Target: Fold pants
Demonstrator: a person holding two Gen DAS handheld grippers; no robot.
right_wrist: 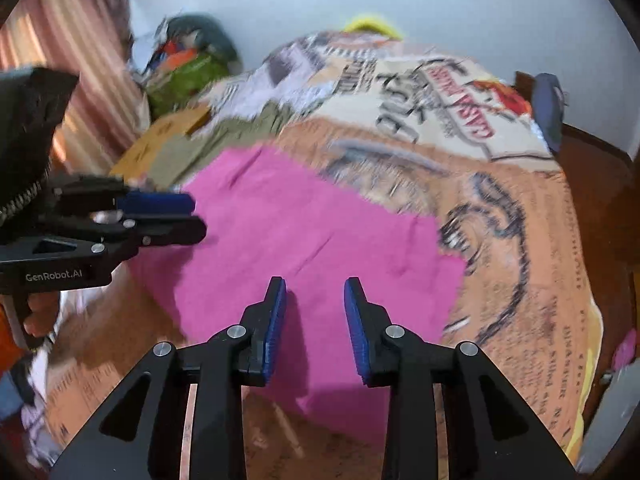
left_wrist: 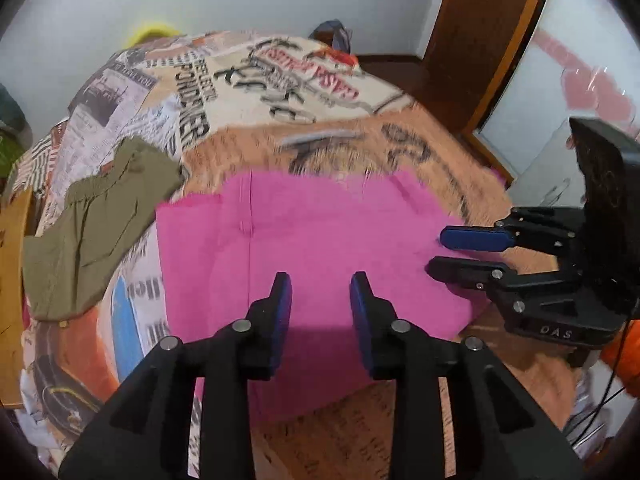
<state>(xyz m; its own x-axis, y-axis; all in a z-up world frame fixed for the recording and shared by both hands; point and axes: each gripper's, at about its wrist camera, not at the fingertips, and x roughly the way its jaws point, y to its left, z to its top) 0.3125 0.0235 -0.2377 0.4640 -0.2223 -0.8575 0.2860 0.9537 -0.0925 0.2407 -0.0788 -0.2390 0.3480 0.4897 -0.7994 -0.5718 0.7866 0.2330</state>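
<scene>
Pink pants (left_wrist: 312,248) lie blurred beneath left tongs (left_wrist: 320,284) and right tongs (right_wrist: 314,286), both apart.

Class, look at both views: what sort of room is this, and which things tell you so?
Probably a bedroom: a bed under a newspaper-print cover, pink pants and olive pants lying on it, and a wooden door.

Both wrist views look down and forward from close above the bed (left_wrist: 400,140), over the pink pants (left_wrist: 312,240). Each catches the other gripper at its edge; both share the pants and far wall (right_wrist: 440,4).
</scene>
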